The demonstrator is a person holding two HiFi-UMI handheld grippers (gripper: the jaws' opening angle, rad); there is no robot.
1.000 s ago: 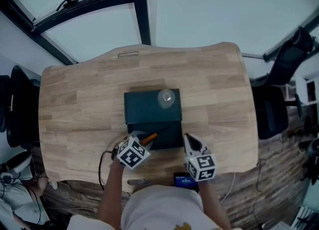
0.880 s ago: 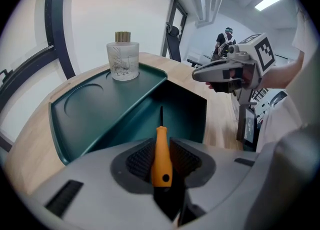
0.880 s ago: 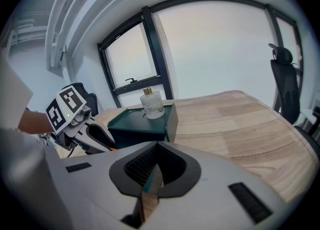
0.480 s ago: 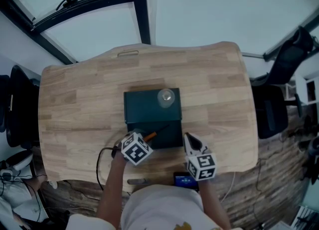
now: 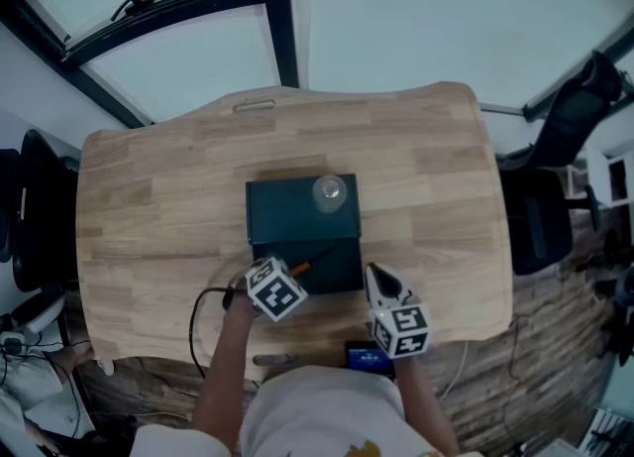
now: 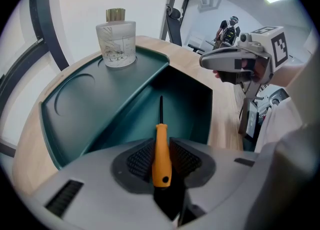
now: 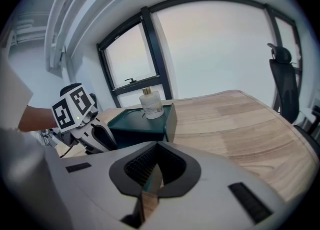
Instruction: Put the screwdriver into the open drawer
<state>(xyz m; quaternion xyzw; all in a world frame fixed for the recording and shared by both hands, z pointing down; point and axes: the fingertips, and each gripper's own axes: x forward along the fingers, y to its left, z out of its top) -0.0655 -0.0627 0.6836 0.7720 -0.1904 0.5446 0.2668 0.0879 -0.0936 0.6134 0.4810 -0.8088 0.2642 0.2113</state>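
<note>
An orange-handled screwdriver (image 6: 161, 154) with a black shaft sits clamped between the pads of my left gripper (image 6: 161, 158). Its tip points down into the open drawer (image 6: 180, 107) of the dark green box (image 6: 95, 102). From the head view, the left gripper (image 5: 288, 273) hangs over the drawer's front left corner, the screwdriver (image 5: 301, 267) slanting toward the drawer (image 5: 332, 269). My right gripper (image 5: 372, 275) rests just right of the drawer front, shut with nothing in it. In the right gripper view its jaws (image 7: 152, 176) are together and the box (image 7: 142, 121) lies ahead.
A small glass bottle (image 5: 330, 193) stands on the box top (image 5: 287, 209). A black cable (image 5: 201, 318) loops at the wooden table's (image 5: 149, 207) front left edge, and a blue device (image 5: 366, 356) lies at the front edge. A black chair (image 5: 540, 232) stands to the right.
My left gripper has tipped more steeply downward over the drawer with the screwdriver still in it, shifting slightly to the right. The right gripper has not moved.
</note>
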